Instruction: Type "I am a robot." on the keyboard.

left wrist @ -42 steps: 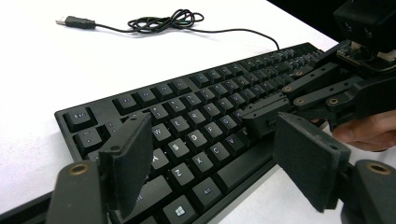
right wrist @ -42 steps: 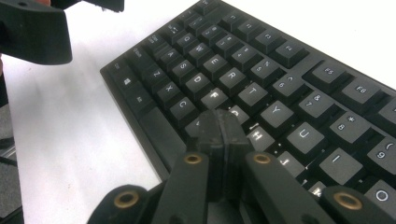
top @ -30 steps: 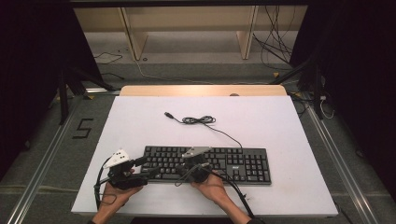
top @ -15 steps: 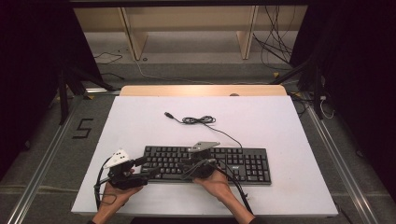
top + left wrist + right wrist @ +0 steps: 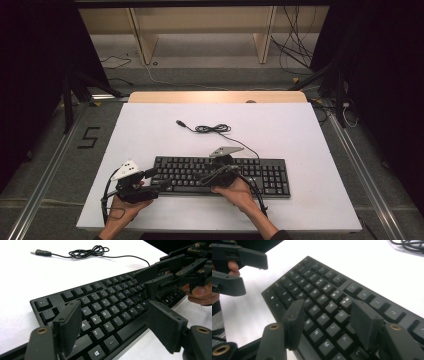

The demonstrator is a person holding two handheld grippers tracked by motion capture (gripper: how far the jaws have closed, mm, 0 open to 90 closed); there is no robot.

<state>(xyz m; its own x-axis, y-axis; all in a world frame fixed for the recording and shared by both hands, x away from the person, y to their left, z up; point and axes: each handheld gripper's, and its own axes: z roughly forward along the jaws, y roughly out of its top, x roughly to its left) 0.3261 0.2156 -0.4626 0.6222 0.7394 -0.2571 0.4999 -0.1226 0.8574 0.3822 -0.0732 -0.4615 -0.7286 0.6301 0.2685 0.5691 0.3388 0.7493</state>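
My left tongs and right tongs, both spread and empty, hover over the keyboard, which lies crosswise on the counter.

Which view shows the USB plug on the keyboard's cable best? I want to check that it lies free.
The left gripper view: the USB plug lies large and sharp on the white table, loose, beyond the keyboard. The high view shows it small. The right gripper view catches just a bit of coiled cable.
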